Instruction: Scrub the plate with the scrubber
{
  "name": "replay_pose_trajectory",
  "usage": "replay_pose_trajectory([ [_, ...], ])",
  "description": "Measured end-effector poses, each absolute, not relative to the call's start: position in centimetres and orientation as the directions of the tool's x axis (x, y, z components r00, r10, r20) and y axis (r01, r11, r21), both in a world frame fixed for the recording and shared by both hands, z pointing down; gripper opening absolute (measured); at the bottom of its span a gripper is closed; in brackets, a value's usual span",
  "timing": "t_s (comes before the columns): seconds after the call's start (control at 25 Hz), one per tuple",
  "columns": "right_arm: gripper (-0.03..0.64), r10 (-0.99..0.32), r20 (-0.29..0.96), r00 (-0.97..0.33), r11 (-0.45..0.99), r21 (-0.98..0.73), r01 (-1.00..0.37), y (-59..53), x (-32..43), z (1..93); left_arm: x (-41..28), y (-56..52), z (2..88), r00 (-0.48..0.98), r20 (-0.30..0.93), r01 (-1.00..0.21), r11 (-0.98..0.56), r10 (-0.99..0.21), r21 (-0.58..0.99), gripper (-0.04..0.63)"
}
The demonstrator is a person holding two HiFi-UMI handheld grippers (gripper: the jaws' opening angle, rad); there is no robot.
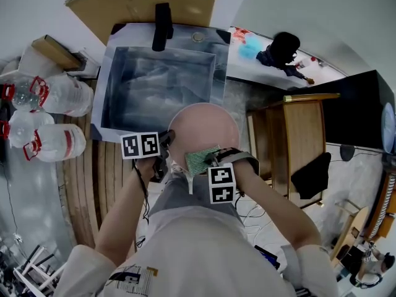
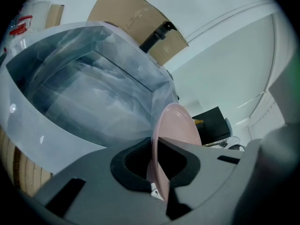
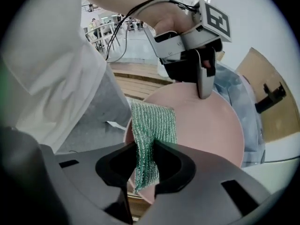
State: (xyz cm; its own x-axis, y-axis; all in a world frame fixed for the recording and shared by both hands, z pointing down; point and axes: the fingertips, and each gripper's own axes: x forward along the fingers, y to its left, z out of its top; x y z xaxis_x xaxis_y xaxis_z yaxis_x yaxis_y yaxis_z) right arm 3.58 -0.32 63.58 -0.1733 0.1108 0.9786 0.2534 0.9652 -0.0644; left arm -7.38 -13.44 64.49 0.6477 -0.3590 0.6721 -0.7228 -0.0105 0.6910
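Left gripper [image 2: 154, 142]: jaws closed on the rim of the pink plate [image 2: 176, 123]. The rim stands edge-on between the pads, lower centre of the left gripper view.
Same grip, other angle: upper centre of the right gripper view, this gripper bites the plate's far edge from above.
Right gripper [image 3: 145, 145]: jaws closed on the green scrubber [image 3: 154, 121], pinched at its lower part. A short tail hangs below the pads.
Scrubber: rises out of the jaws and lies flat against the plate's face, on the plate's left part in the right gripper view. Appears to be touching.
Plate position: held up in the air and tilted steeply, centre of the head view, just below the near right corner of the sink [image 1: 117, 49]. Rests on nothing visible.
Sink: upper centre-left of the head view, looks lined with clear film, with a black faucet [image 1: 163, 25] at its top edge.
Further out: water bottles [image 1: 59, 94] at the left edge, a wooden cabinet [image 1: 300, 141] at the right.
Step in hand (judged): scrubbing proper, with both tools gripped and the scrubber on the face.
Progress: cannot tell, no suds or soil visible.
Next move (judged): stroke the scrubber across the bare right and upper face while the left grip holds firm against the push. The one-edge hold may let the plate pivot.
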Motion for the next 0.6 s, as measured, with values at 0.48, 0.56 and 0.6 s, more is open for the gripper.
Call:
replay_pose_trajectory([
  [0.48,0.124,-0.126,0.982,-0.142,0.980,0.101,-0.171,-10.6,8.4,63.6,-6.6,-12.6,64.6,0.691,0.646,-0.687,-0.016,-0.324,0.727,0.038],
  [0.56,0.126,-0.156,0.974,-0.163,0.970,0.120,-0.212,-12.4,7.5,63.9,-6.7,-12.6,64.6,0.689,0.648,-0.688,-0.013,-0.324,0.726,0.038],
  [0.6,0.126,-0.169,0.971,-0.172,0.966,0.128,-0.225,-13.2,6.9,64.0,-6.7,-12.5,64.7,0.688,0.650,-0.690,-0.013,-0.324,0.724,0.038],
])
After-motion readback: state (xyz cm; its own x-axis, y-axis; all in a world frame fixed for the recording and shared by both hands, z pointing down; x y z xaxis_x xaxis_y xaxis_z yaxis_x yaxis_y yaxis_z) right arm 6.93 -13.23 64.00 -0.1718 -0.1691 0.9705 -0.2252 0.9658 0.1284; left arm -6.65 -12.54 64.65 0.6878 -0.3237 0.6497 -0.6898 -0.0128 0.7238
